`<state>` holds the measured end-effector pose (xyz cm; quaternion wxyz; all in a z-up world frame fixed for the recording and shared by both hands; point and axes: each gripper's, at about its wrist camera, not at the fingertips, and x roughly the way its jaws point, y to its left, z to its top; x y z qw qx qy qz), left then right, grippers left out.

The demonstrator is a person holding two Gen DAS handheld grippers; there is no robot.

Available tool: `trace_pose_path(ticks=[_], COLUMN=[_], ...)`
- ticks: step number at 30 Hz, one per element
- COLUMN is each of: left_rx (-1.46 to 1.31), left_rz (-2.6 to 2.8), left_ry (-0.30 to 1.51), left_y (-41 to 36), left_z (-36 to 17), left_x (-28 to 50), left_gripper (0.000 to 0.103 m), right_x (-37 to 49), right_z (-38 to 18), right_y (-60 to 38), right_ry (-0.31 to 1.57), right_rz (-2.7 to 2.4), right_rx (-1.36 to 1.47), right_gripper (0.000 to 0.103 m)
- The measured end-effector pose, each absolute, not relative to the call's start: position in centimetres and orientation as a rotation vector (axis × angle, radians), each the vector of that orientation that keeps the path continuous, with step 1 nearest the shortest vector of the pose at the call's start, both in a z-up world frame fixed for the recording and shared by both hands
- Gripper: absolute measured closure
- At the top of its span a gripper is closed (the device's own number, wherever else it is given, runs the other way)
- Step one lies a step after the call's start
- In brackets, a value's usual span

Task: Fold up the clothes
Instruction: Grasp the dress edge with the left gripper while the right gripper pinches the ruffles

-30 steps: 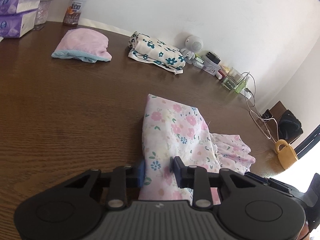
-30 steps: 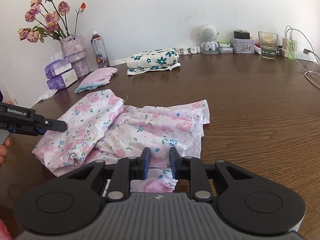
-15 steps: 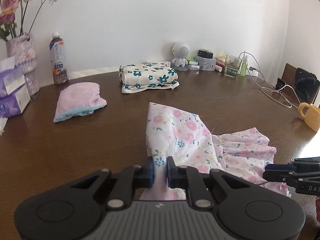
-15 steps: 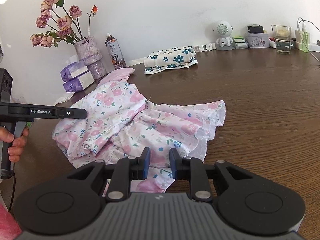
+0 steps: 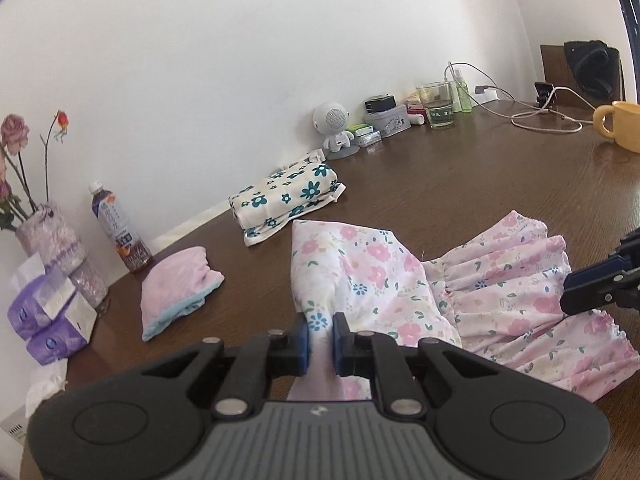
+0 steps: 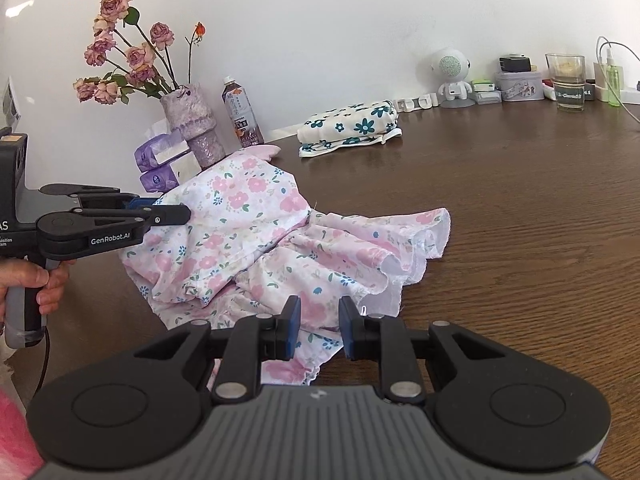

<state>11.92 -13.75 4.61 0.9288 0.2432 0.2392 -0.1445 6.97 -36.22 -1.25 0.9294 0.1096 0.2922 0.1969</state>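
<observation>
- The pink floral garment (image 6: 280, 248) lies rumpled on the tabletop (image 6: 520, 220), one end lifted.
- The left claw (image 5: 320, 338) is clamped on that raised end; the right claw (image 6: 318, 330) hangs parted over the near hem.
- Bare wood stretches right of the ruffled edge.
- A folded blue-flowered cloth (image 6: 352, 126) sits toward the tabletop's far edge.

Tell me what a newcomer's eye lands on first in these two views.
First, the pink floral garment, rumpled mid-table, with the left hand-held gripper shut on one edge, lifting it. Next, the right hand-held gripper, open over the near hem. Behind, the vase of dried roses stands at the wall, near a folded blue-flowered cloth.
</observation>
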Motion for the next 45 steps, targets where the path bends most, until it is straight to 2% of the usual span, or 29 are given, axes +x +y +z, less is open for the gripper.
trace_pose_path(ticks=[5,6,7,8,10,12,15,21,23,24,25,30,45], left_rx=[0.539,0.543,0.549,0.556,0.566,0.571,0.575,0.607,0.612,0.615,0.618,0.633,0.678], left_rz=[-0.295,-0.295,-0.296,-0.296,-0.298,-0.298,-0.299,-0.311,-0.319,-0.324,-0.331,-0.377,-0.513], left_ry=[0.477,0.477,0.476,0.472,0.467,0.465,0.461,0.445,0.441,0.439,0.434,0.41,0.372], left_y=[-14.2,-14.2,-14.3,-14.3,-14.4,-14.4,-14.4,-14.7,-14.7,-14.7,-14.8,-15.8,-19.5], left_z=[4.4,4.4,4.4,4.3,4.3,4.3,4.3,4.3,4.4,4.4,4.5,4.9,4.8], left_x=[11.8,11.8,11.8,11.6,11.5,11.4,11.2,10.8,10.8,10.8,10.8,10.4,8.8], left_gripper=[0.092,0.092,0.092,0.092,0.092,0.092,0.092,0.092,0.092,0.092,0.092,0.092,0.092], right_x=[6.8,6.6,6.5,6.2,6.1,6.1,7.5,10.5,11.3,11.7,11.6,11.4,10.2], right_z=[-1.0,-0.7,-0.3,0.2,1.4,2.2,1.9,1.2,0.6,0.4,0.2,-0.1,0.0], right_y=[-36.1,-36.2,-36.3,-36.3,-35.9,-35.3,-34.5,-32.9,-33.8,-34.2,-34.3,-34.6,-33.9], right_ry=[0.59,0.578,0.562,0.541,0.507,0.464,0.511,0.605,0.67,0.698,0.699,0.698,0.656], right_rz=[0.416,0.423,0.432,0.441,0.461,0.494,0.55,0.66,0.699,0.716,0.718,0.728,0.699], right_rx=[0.213,0.206,0.187,0.146,0.018,-0.126,-0.219,-0.396,-0.302,-0.259,-0.243,-0.191,-0.232], right_gripper=[0.082,0.076,0.064,0.057,0.03,0.022,0.022,0.025,0.046,0.067,0.074,0.08,0.08])
